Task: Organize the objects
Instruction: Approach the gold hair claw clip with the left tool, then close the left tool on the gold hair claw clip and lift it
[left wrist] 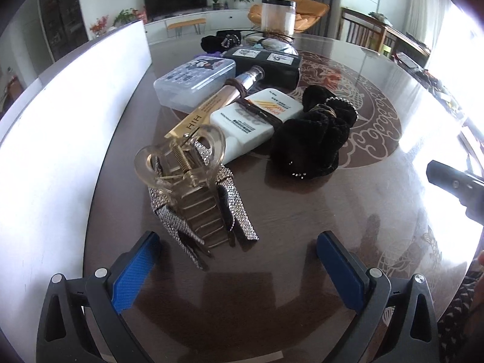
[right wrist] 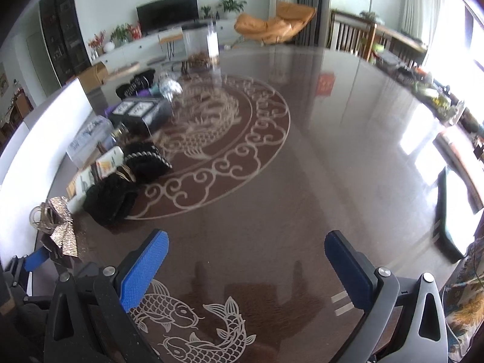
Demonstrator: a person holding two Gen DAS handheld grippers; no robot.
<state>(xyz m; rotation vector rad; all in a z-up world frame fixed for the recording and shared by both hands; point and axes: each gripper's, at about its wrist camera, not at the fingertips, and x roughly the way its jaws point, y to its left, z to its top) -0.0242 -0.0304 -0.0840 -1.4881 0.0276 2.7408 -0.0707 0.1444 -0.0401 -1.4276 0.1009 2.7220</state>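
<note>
Left gripper (left wrist: 239, 264): its jaws are held wide open and nothing is held in them. It is seen low over the table (left wrist: 302, 211).

Right gripper (right wrist: 246, 267): it is open too, and empty. Only bare table with fish drawings is seen under it.

Hair claw clip (left wrist: 184, 178): a clear clip with a sparkly silver bow. It is found just ahead of the left gripper, a bit toward its left finger (left wrist: 133, 272). Its long side is pointed from the gripper up and away, so it can be closed on from both sides.

Nearer hand: the left one is judged nearer. The clip is seen far off to the right gripper's left.

Other things: a white tube (left wrist: 257, 118), a gold tube (left wrist: 211, 103), a black scrunchie (left wrist: 308, 139) and a pale blue box (left wrist: 196, 81) are lined up behind the clip, near the white board (left wrist: 60, 121).

Open room: the table's middle and right side are left bare, so lots of room is there. The white board stands close on the left, so it could be bumped.
</note>
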